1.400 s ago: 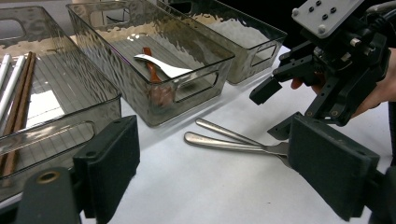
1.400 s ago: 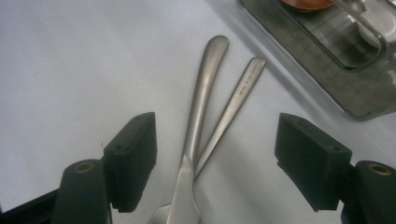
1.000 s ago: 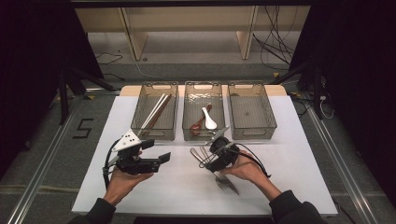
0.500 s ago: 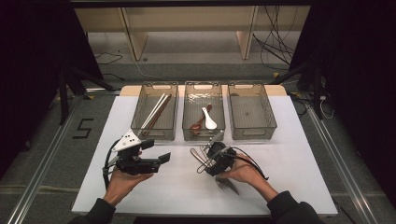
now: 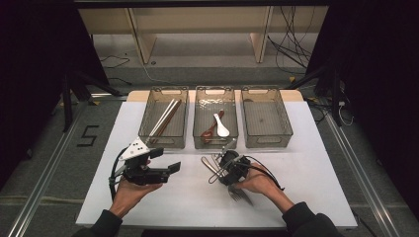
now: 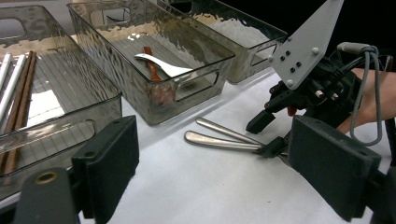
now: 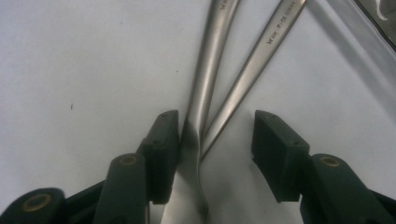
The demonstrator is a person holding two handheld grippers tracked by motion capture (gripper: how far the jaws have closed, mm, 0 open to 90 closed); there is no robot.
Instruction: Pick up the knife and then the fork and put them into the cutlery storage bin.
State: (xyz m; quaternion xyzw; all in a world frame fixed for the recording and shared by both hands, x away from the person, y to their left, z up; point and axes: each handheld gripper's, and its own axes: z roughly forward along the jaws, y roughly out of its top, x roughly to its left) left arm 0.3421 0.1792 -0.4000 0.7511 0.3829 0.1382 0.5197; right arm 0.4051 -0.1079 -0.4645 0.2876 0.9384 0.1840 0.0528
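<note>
Steel: two forks [image 7: 219, 88] lie crossed on the white table [image 5: 316, 177], handles running straight ahead of the right gripper [image 7: 212, 135] and between its jaws. The jaws have just been closing, forks between them. One pad is touching or just beside the left-hand handle in the right gripper view; the other pad stands clear of the second handle, so not a pinch yet. In the high view the right gripper [image 5: 223, 167] sits low over the fork necks, and the tines [image 5: 237, 193] stick out behind it, under the hand.

Left gripper [image 6: 219, 172]: jaws spread wide, nothing between them. In the high view it [image 5: 165, 160] is held off to the left, well apart from the forks. From its own camera the fork handles [image 6: 219, 137] lie ahead on the table, with the right gripper [image 6: 266, 135] at their far end.

Beyond both grippers is a row of three clear bins. The left bin [image 5: 148, 129] holds chopsticks [image 5: 165, 118], the middle bin [image 5: 215, 94] holds a white spoon [image 5: 221, 127] and a brown one [image 5: 211, 131], and the right bin [image 5: 267, 118] is past that. The middle bin is just beyond the fork handle tips.
</note>
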